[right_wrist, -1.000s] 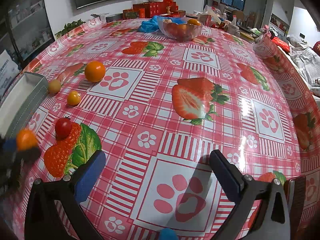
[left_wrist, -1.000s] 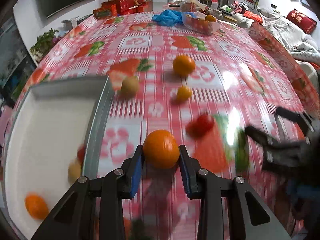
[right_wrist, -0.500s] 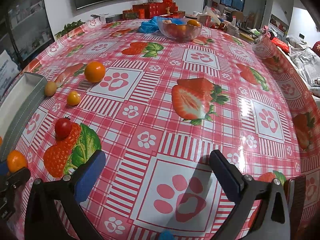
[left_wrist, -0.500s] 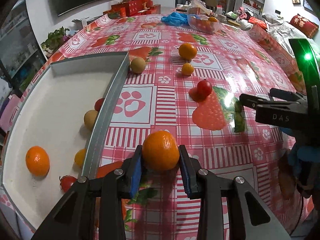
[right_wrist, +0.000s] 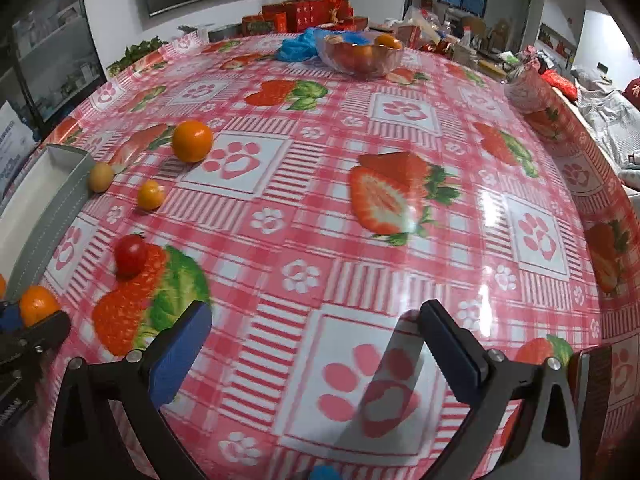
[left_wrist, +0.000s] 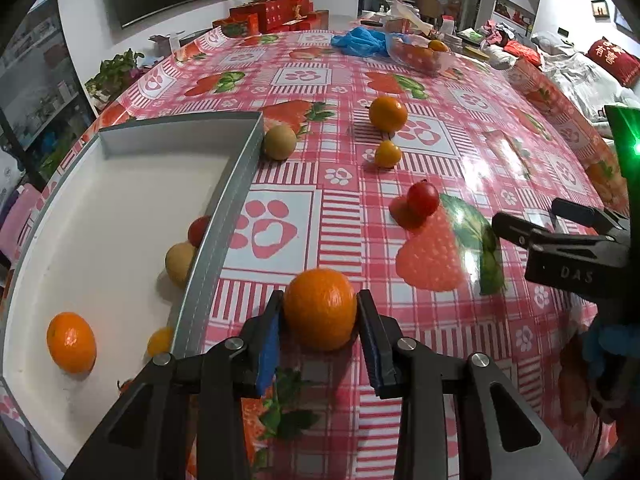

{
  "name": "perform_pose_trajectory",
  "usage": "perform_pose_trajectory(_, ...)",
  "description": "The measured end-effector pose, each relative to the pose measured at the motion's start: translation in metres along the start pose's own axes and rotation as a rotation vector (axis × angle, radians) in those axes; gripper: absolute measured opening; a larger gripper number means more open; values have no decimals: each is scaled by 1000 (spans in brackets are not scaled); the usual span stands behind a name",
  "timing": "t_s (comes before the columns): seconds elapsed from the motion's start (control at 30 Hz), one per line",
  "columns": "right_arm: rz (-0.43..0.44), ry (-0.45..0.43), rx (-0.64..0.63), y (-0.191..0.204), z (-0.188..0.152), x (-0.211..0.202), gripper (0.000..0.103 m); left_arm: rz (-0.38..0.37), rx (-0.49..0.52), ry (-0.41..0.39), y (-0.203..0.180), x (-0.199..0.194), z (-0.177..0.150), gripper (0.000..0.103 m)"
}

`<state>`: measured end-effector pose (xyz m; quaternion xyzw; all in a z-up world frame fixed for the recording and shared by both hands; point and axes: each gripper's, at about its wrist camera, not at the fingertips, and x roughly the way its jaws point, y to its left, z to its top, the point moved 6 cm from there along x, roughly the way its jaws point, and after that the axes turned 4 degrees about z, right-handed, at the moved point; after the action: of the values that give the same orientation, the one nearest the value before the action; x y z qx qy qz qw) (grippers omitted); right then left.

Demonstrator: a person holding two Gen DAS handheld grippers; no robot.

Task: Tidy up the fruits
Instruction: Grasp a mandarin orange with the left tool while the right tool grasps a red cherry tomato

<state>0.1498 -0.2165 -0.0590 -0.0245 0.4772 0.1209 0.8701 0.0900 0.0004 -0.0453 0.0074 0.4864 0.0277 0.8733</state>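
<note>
Orange (left_wrist: pixel 320 314) sits pinched in the left gripper (left_wrist: pixel 320 332) jaws, round so no real long axis, just right of the tray (left_wrist: pixel 216 240) wall above the counter (left_wrist: pixel 460 152). Right gripper (right_wrist: pixel 316 344) jaws gape wide, holding nothing.

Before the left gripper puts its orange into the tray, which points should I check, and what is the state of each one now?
1. Left gripper is shut on the held orange, both pads touching: ok.
2. Held orange is over the tray: not ok, it is right of the grey wall, over the tablecloth.
3. Free white floor between the fruits in the tray: ok.
4. Right gripper open, holding nothing: ok.
5. Height of the orange above the wall: cannot tell.
</note>
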Motion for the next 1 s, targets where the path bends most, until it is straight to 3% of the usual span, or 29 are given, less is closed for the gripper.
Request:
perform_pose_trajectory(0.1,81,-22,-26,23,6,-4,102,1,-1,-1,-1,1,2,36)
perform_pose_trajectory(0.2,106,-28,-79,49,13,-1,101,0,-5,-4,0,1,3,36)
perform_pose_trajectory(0.27,134,-18,-111,65,18,4,88,-3,-5,-4,0,2,4,36)
perform_pose_trajectory(0.4,132,3,-150,83,23,17,73,-5,-8,-2,0,2,4,36)
perform_pose_trajectory(0.43,119,-4,-167,87,25,18,67,-5,-6,-3,0,3,4,36)
perform_pose_trajectory(0.5,123,-17,-183,90,26,17,42,-4,-6,-4,0,3,4,36)
perform_pose_trajectory(0.53,138,-19,-182,91,26,15,24,-3,-8,-5,0,3,5,36)
perform_pose_trajectory(0.8,222,-24,-65,60,6,-5,24,-67,-42,-2,1,0,4,36)
perform_pose_trajectory(1.0,243,-16,-28,46,-8,-19,24,-60,-19,-15,-7,-9,2,36)
